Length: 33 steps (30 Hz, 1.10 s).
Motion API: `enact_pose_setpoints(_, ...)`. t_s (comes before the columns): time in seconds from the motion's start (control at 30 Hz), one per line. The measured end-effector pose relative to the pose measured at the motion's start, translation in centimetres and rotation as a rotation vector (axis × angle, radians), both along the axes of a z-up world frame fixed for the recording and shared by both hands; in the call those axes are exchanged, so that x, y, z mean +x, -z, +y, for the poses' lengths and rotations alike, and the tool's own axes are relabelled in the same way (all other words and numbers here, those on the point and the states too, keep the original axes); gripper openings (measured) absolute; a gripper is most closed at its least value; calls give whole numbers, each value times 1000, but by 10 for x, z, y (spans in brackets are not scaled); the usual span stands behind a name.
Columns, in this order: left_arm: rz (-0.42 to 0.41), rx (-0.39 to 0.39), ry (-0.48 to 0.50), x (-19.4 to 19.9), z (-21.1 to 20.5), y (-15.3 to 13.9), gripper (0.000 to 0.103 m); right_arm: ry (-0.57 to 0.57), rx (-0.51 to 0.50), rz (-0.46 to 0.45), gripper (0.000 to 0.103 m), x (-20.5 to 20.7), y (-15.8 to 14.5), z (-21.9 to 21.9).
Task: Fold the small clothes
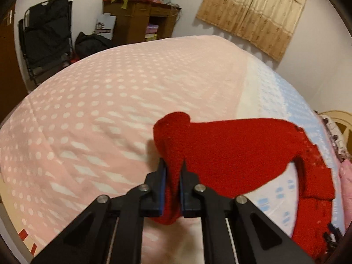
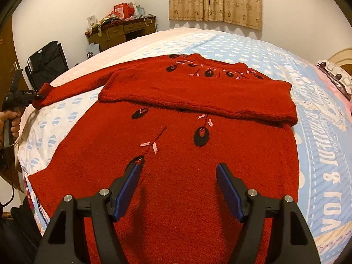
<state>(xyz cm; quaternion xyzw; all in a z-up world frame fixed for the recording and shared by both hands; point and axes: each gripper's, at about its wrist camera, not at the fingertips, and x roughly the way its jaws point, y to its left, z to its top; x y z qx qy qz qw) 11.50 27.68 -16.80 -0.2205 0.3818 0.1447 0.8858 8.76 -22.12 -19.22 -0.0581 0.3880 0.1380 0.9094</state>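
Meanwhile, left tool (image 1: 172,171) pinches red sweater's (image 2: 176,154) sleeve; right tool (image 2: 178,173) gapes.

The left wrist camera sits low at the bed's (image 1: 88,101) left side, close behind the pinched sleeve cuff (image 1: 173,154), facing the desk (image 1: 140,15). The right wrist camera hovers close above the red sweater (image 2: 176,154) at the bed's near edge, facing the curtain (image 2: 215,2). Both share bed, desk and curtain.

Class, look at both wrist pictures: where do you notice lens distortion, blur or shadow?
Left wrist view: the bed bulges into a dome, dark corners; the red sweater sleeve clamped in the left gripper looks soft. Right wrist view: same bulge; the open right gripper casts faint shadows on the sweater.
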Motion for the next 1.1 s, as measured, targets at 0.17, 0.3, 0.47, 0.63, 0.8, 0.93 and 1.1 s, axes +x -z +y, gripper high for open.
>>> enact_pose_setpoints(0.17, -69, -83, 54, 8, -14, -29, 10, -2, 13, -20, 72, -3, -3, -1)
enact_pose_setpoints(0.3, -121, -161, 127, 26, -39, -55, 10, 1, 15, -28, 72, -4, -5, -2)
enact_pose_setpoints(0.47, -195, -217, 255, 50, -87, -89, 10, 15, 18, -37, 72, -5, -10, -9)
enact_pose_setpoints(0.63, -247, -232, 385, 76, -141, -122, 10, 53, 44, -32, 72, -3, -10, -23)
enact_pose_setpoints(0.8, -270, -234, 485, 100, -194, -145, 10, 98, 81, -23, 72, 0, -10, -40)
enact_pose_setpoints(0.93, -284, -244, 544, 112, -226, -154, 10, 128, 113, -14, 72, 2, -9, -51)
enact_pose_setpoints(1.1, -277, -225, 627, 124, -271, -163, 10, 151, 138, 0, 72, 2, -8, -58)
